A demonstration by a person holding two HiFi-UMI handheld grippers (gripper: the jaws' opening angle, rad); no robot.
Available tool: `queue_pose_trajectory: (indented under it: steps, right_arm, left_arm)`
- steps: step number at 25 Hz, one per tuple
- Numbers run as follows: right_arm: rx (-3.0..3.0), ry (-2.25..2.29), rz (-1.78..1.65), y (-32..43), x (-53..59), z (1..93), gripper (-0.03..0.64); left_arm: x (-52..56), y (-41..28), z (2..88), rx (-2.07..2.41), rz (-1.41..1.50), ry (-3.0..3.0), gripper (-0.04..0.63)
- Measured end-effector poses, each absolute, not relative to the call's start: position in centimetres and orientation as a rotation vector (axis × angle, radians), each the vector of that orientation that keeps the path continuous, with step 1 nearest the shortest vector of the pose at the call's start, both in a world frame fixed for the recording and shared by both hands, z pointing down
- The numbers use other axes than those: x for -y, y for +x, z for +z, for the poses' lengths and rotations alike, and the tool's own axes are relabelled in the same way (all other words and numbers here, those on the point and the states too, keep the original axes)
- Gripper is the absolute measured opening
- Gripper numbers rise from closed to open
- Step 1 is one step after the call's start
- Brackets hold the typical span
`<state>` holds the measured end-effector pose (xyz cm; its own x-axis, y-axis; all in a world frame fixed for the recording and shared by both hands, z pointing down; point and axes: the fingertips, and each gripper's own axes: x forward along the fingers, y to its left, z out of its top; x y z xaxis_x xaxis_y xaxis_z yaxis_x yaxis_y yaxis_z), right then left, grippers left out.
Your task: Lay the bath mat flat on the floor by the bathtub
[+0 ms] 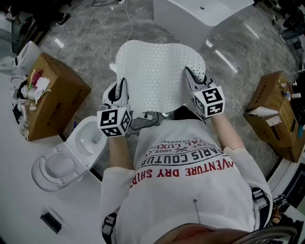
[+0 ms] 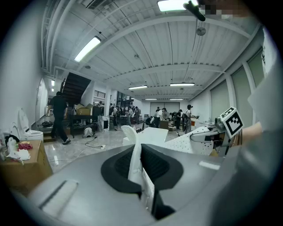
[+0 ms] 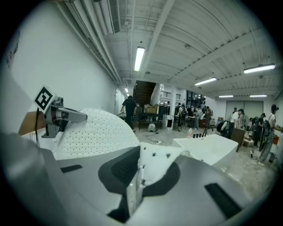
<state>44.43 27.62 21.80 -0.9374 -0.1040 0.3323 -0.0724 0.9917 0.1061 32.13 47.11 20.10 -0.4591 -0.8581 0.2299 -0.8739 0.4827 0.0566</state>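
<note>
The person is holding the bath mat [image 1: 159,76] spread in the air over the floor [image 1: 90,47], short of the bathtub [image 1: 200,12]. The left gripper [image 1: 121,90] and right gripper [image 1: 192,78] are each clamping tight on its near edge. The next move likely calls for lowering it flat along the tub's edge.

My head camera looks steeply down past my shirt [image 1: 190,181], with the bath mat [image 1: 159,76] at upper centre and the bathtub [image 1: 200,12] cut by the top edge. Each gripper camera sits close behind its own jaws, looking out nearly level. The left gripper view catches my right gripper [image 2: 196,137] at centre right; the right gripper view, my left gripper [image 3: 79,117] at centre left. All three share mat and tub.
</note>
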Motion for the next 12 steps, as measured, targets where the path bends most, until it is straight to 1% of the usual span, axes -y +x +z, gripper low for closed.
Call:
queue_pose_trajectory:
  steps: [12]
  right_arm:
    - [2.762,0.119,-0.114,42.3,-27.6,22.7,0.015]
  left_arm:
    - [-47.0,30.5,21.0,2.497,0.067,1.476,0.018]
